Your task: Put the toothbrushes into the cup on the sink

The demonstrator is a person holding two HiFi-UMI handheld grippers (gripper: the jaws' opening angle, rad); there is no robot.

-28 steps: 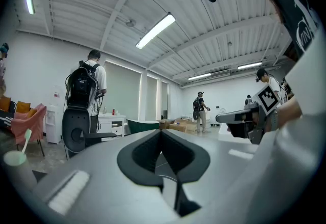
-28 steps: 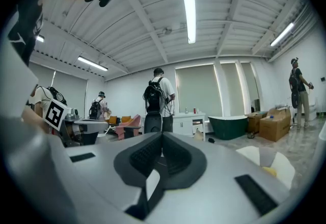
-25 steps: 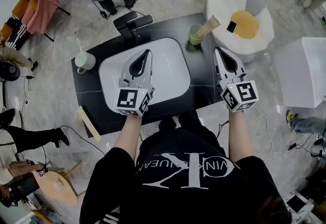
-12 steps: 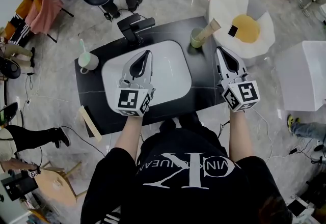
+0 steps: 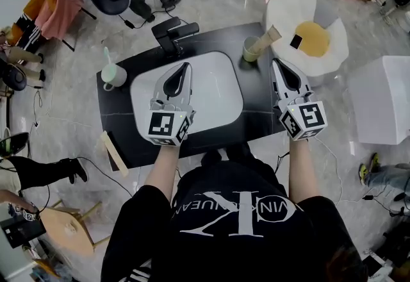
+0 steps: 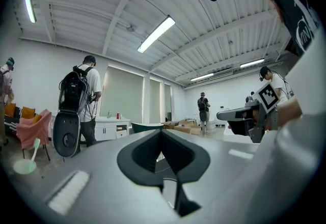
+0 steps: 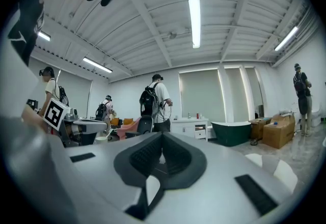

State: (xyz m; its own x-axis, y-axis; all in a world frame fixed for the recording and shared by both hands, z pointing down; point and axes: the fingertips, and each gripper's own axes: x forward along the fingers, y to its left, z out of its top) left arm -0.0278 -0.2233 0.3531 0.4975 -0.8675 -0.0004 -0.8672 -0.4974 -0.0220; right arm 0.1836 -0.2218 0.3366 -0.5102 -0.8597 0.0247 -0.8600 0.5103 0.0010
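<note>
Left gripper (image 5: 186,67), jaws together and empty, above white sink basin (image 5: 218,82). Right gripper (image 5: 275,63), likewise closed on nothing, above black counter (image 5: 255,106) right of basin. Toothbrush (image 5: 105,56) upright in pale-green cup (image 5: 114,75), counter's far-left part, well apart from both grippers.

Glossy black countertop (image 5: 255,96) — smooth white sink basin (image 5: 214,82).

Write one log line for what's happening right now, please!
left gripper: shut, empty, over sink | right gripper: shut, empty, over counter | pale cup: toothbrush inside
</note>
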